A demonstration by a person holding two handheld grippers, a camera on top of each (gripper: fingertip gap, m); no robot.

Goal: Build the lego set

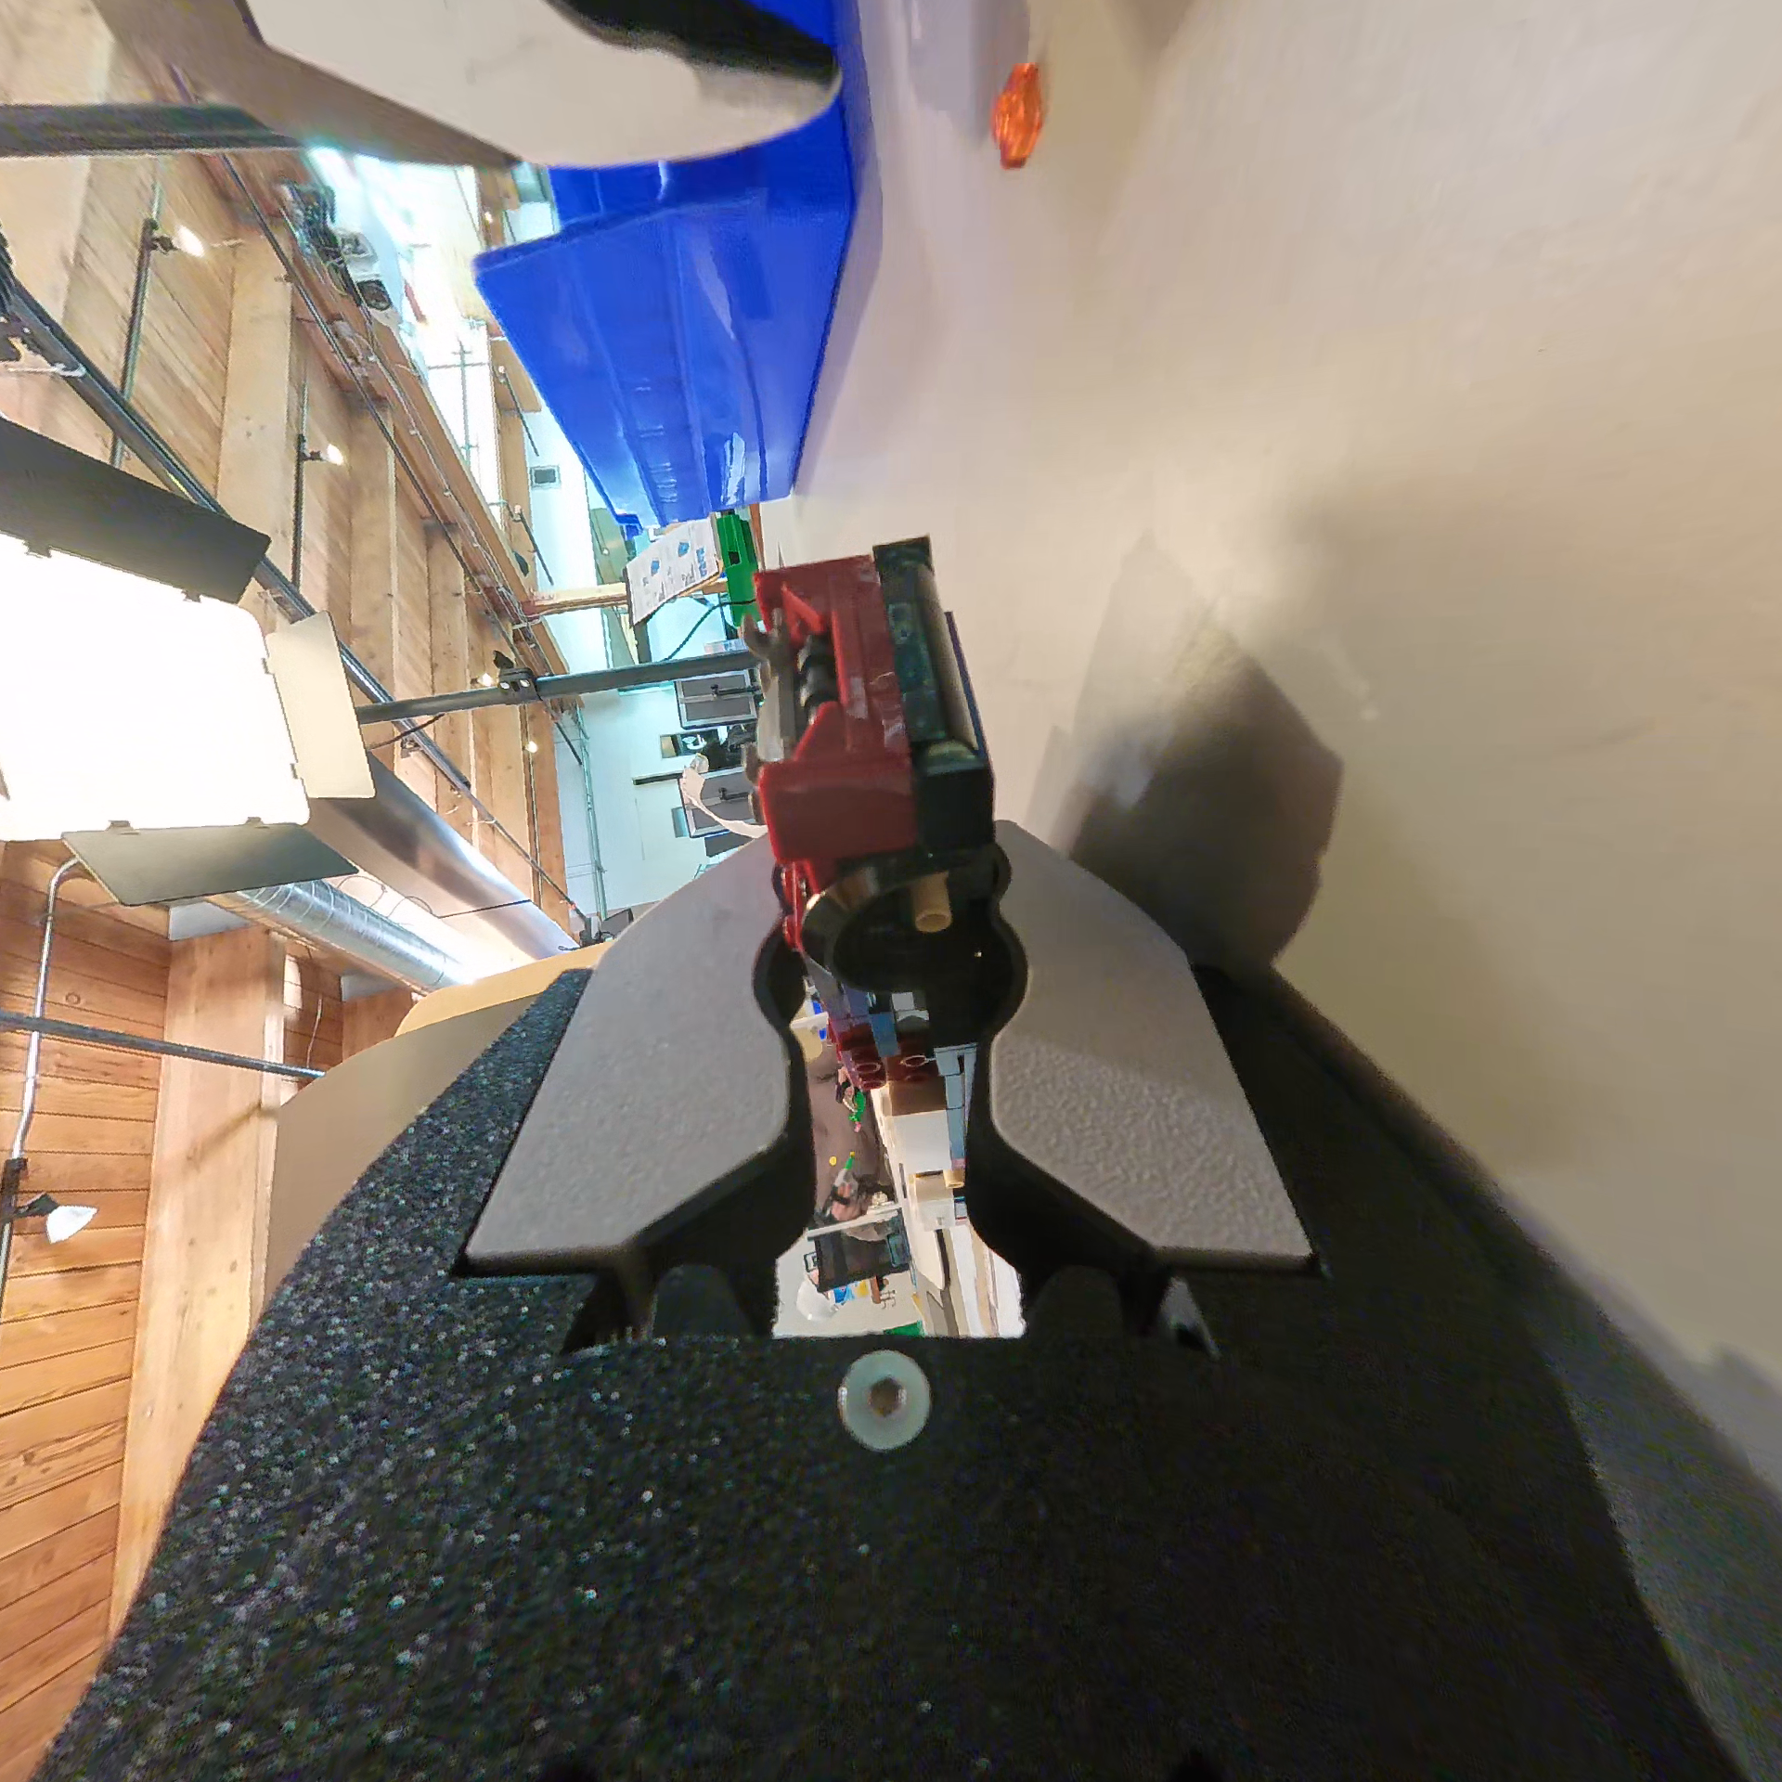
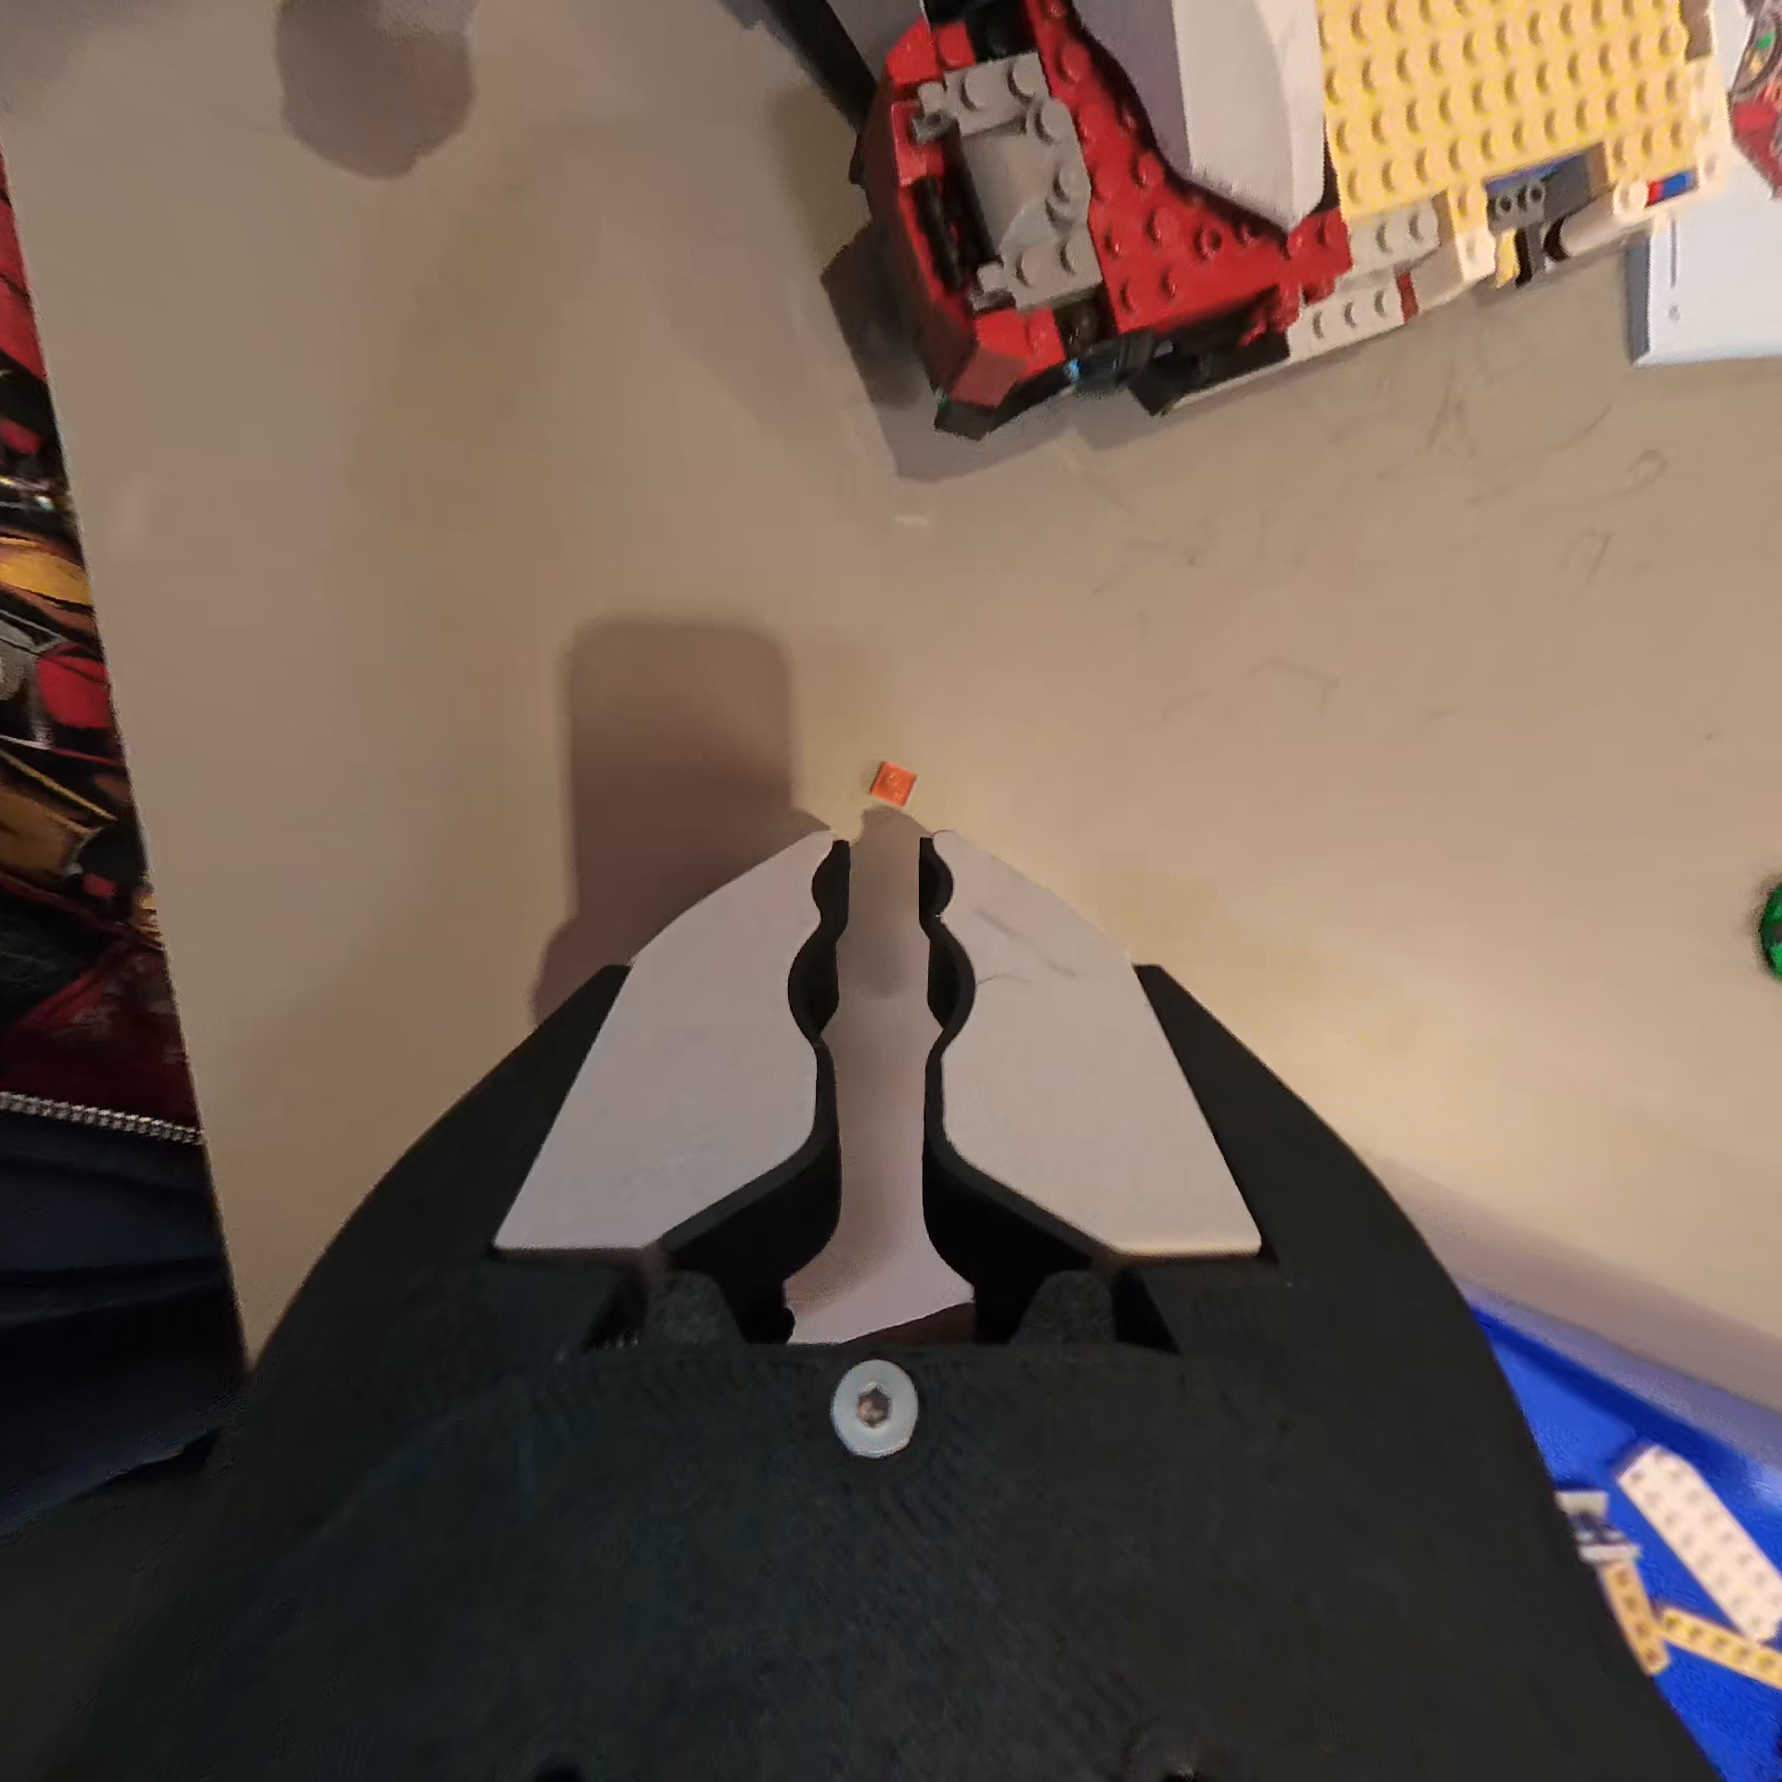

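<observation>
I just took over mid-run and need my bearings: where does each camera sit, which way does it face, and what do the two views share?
Left wrist view: on the left gripper, rolled sideways, facing along the table; its fingers clamp a red and black brick model.
Right wrist view: on the right gripper, looking down at the table; fingers apart, holding nothing, just short of a small orange piece.
Shared: the model, orange piece, blue bin.

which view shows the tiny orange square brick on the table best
The right wrist view: the tiny orange square brick lies flat and sharp just ahead of the open right gripper. The left wrist view shows it far off and blurred.
</observation>
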